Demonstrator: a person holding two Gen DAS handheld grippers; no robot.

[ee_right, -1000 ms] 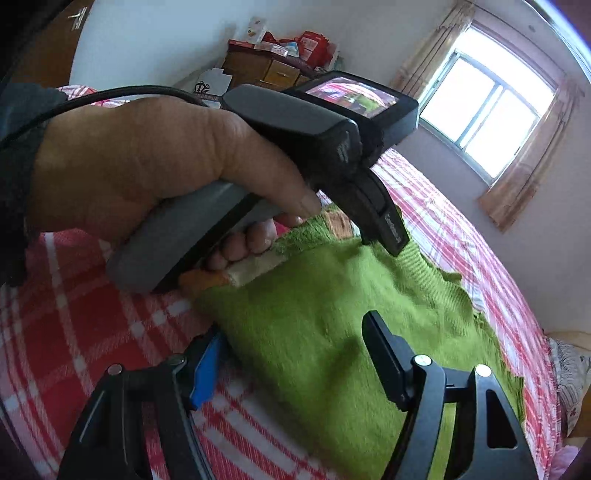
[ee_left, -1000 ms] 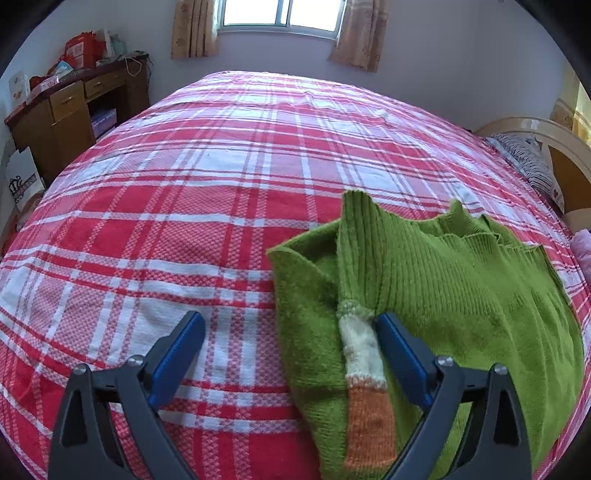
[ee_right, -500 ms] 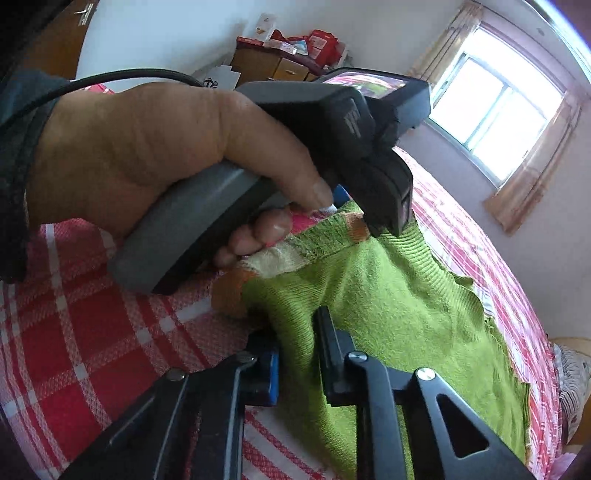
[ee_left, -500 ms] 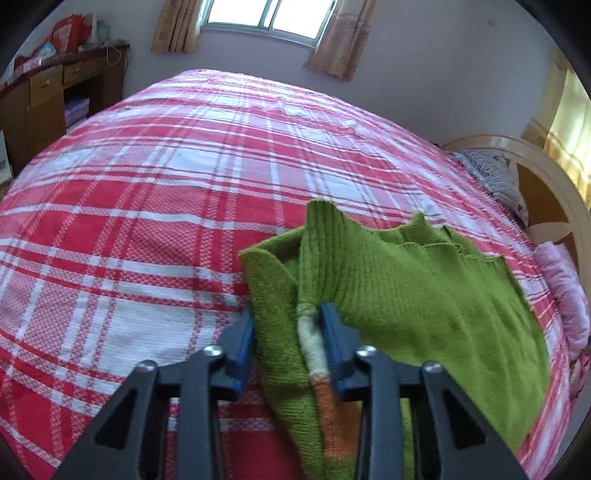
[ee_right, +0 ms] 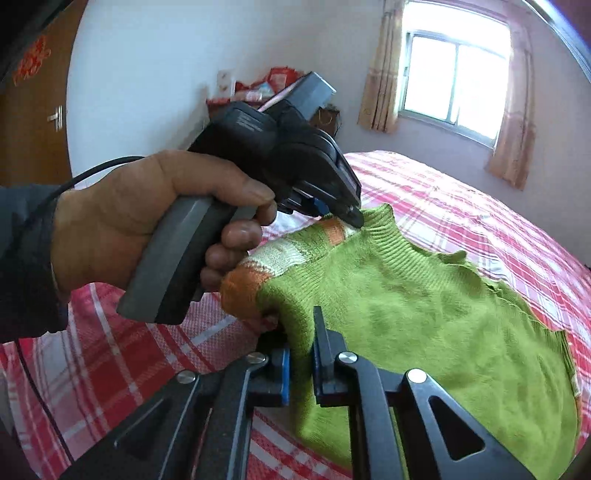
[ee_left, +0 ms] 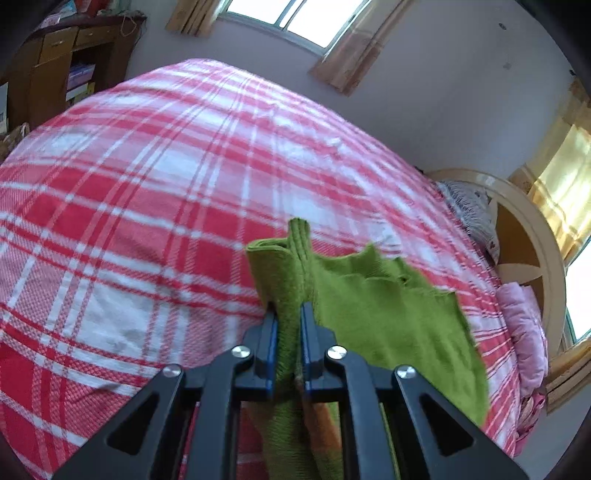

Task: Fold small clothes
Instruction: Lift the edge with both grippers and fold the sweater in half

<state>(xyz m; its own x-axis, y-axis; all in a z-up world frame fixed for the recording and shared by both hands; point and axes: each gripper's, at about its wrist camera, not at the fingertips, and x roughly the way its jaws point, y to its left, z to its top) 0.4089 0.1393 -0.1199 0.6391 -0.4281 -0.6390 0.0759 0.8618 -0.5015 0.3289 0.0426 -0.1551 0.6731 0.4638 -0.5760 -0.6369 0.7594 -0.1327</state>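
Both sets of tongs were wide apart a moment ago, with the sweater lying flat between their tips. Now their jaws have just been closing, and each one has green knit pinched between its blue pads.

The left gripper (ee_left: 289,314) squeezes a folded edge of the sweater (ee_left: 373,314), and the cloth stands up in a little ridge past the tips. In the right wrist view the same left gripper (ee_right: 352,218) bites the ribbed edge beside the orange and white stripes. A hand (ee_right: 147,225) holds its grey handle, and a dark sleeve (ee_right: 26,258) covers the wrist. A black cable (ee_right: 92,171) runs back from it.

The right gripper (ee_right: 301,332) nips a green corner just below the orange cuff (ee_right: 242,293). The sweater (ee_right: 424,314) is raised at both pinched spots, and the rest of it spreads out to the right over the bed (ee_right: 461,192).

The bed (ee_left: 147,184) has a red and white checked cover. A wooden desk (ee_left: 55,62) stands at the far left, by the wall. A window (ee_left: 295,18) with tan curtains is on the far wall. At the right is a round pale headboard (ee_left: 528,236) with a striped pillow (ee_left: 469,210) and a pink pillow (ee_left: 524,328) beside it.
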